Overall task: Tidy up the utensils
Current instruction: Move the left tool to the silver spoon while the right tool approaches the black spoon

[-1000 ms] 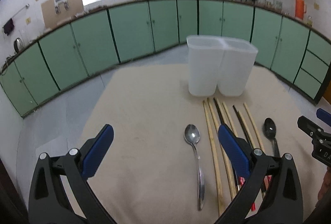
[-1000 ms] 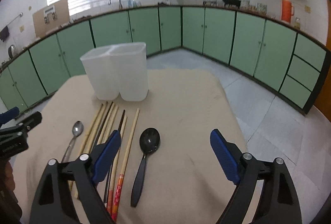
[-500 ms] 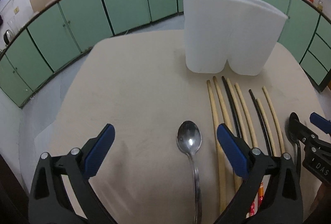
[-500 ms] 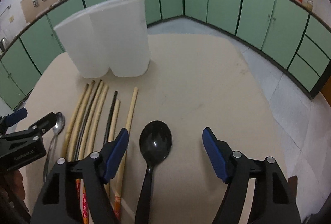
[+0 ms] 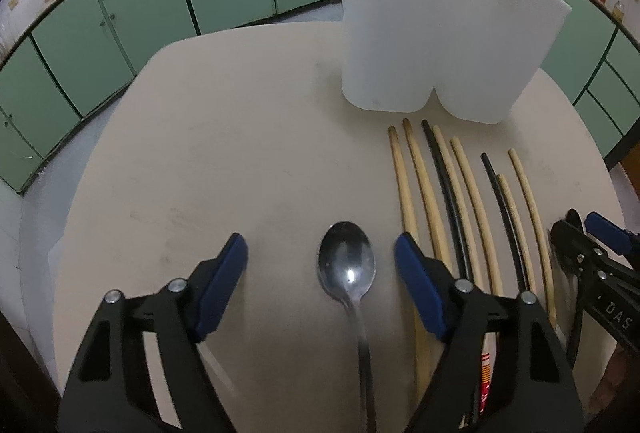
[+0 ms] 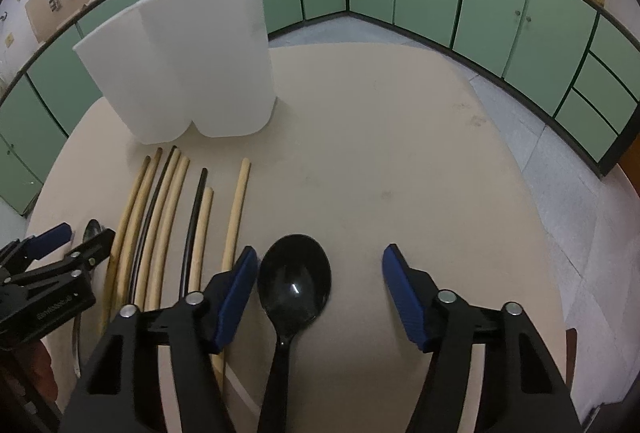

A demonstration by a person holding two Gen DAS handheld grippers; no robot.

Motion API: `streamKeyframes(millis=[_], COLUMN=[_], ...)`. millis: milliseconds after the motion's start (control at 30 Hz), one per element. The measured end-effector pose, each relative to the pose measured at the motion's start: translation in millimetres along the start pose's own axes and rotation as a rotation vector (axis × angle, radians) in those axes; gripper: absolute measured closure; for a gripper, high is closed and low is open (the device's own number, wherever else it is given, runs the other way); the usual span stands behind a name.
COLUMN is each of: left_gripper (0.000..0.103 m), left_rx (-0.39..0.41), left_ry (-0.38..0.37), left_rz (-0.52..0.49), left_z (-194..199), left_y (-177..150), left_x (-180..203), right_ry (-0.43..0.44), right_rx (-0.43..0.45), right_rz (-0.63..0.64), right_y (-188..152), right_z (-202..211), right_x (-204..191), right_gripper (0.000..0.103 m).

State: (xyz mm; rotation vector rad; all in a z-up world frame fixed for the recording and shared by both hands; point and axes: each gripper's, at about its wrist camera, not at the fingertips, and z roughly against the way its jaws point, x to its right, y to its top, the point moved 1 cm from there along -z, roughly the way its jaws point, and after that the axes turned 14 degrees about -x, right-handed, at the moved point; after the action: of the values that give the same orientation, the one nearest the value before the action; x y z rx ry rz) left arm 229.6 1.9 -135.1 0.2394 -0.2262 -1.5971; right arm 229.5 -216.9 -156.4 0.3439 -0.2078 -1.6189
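Both wrist views near, tilted down; share chopsticks (image 5: 464, 201).

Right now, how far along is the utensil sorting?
Nothing looks sorted yet: every utensil in view lies on the table, outside the white holder. In hand: the left gripper straddles the metal spoon, the right gripper the black spoon; both have just been closing but grip nothing. Left: both spoons and all the chopsticks.

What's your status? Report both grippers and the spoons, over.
Left gripper open, closing around metal spoon. Right gripper open, closing around black spoon. Neither gripped. Chopsticks alongside, nothing blocking.
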Motion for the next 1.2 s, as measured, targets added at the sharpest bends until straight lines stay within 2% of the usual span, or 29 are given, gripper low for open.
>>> streamKeyframes(millis=[33, 100, 133, 167, 200, 233, 333, 467, 500, 567, 600, 700, 767, 833, 867, 933, 967, 1000, 1100, 1200], left_gripper=[0.034, 0.046, 0.050, 0.061, 0.071, 0.078, 0.078, 0.081, 0.098, 0.103, 0.103, 0.103, 0.103, 0.103, 0.100, 0.087, 0.065, 0.050, 0.040, 0.037], left_rx=[0.000, -0.001, 0.001, 0.003, 0.006, 0.010, 0.018, 0.114, 0.150, 0.226, 0.275, 0.344, 0.344, 0.320, 0.306, 0.262, 0.249, 0.243, 0.215, 0.182], left_ry=[-0.003, -0.016, -0.026, -0.037, -0.046, -0.054, -0.097, -0.106, -0.113, -0.126, -0.122, -0.110, -0.123, -0.139, -0.142, -0.148, -0.146, -0.142, -0.123, -0.126], left_rz=[0.000, -0.008, -0.012, -0.016, -0.020, -0.021, -0.019, -0.025, -0.024, -0.028, -0.035, -0.053, -0.058, -0.050, -0.040, -0.012, 0.002, 0.013, 0.033, 0.055], left_z=[-0.3, 2.0, 3.6, 5.2, 5.2, 7.5, 13.6, 29.0, 35.3, 48.1, 56.6, 69.6, 72.8, 63.3, 55.7, 54.0, 50.7, 47.3, 43.8, 37.0], left_y=[0.6, 4.2, 5.2, 6.5, 6.4, 6.6, 4.8, -12.4, -15.5, -22.1, -25.7, -33.0, -30.7, -42.6, -45.3, -45.2, -42.1, -39.6, -40.6, -42.2], left_x=[1.4, 6.3, 7.8, 7.5, 9.2, 10.0, 5.5, -1.1, -2.9, -4.0, -4.3, -3.4, -5.6, -8.7, -10.9, -18.2, -19.0, -19.7, -25.0, -30.8], right_ry=[0.000, -0.003, -0.008, -0.001, 0.008, 0.014, 0.045, 0.023, 0.012, 0.011, 0.024, 0.024, 0.014, 0.016, 0.016, 0.016, 0.016, 0.014, 0.018, 0.024], right_rx=[-0.001, -0.003, -0.001, 0.003, 0.004, 0.005, 0.041, 0.132, 0.150, 0.177, 0.201, 0.267, 0.295, 0.298, 0.296, 0.288, 0.280, 0.272, 0.251, 0.239], right_rz=[0.002, 0.015, 0.023, 0.032, 0.033, 0.036, 0.055, 0.102, 0.114, 0.124, 0.124, 0.143, 0.165, 0.173, 0.174, 0.170, 0.167, 0.163, 0.140, 0.126], right_y=[0.4, 0.6, -0.3, -0.4, -0.4, -0.9, -3.2, -10.4, -11.8, -13.9, -11.9, -12.6, -13.0, -13.5, -12.9, -16.8, -16.3, -17.9, -17.9, -20.5], right_z=[0.0, 0.6, 0.9, 2.1, 2.6, 3.3, 8.5, 23.0, 25.7, 31.7, 36.6, 48.9, 53.3, 53.2, 52.5, 50.8, 48.4, 46.5, 40.3, 35.6], right_x=[-1.2, -3.8, -4.7, -5.1, -5.2, -5.9, -1.7, -3.4, -4.7, -6.8, -6.7, -10.8, -15.3, -19.1, -19.6, -20.0, -19.1, -19.3, -15.0, -9.8], right_gripper=[0.047, 0.054, 0.062, 0.068, 0.068, 0.068, 0.068, 0.068, 0.068, 0.068, 0.068, 0.069, 0.069, 0.069, 0.069, 0.069, 0.069, 0.069, 0.069, 0.069])
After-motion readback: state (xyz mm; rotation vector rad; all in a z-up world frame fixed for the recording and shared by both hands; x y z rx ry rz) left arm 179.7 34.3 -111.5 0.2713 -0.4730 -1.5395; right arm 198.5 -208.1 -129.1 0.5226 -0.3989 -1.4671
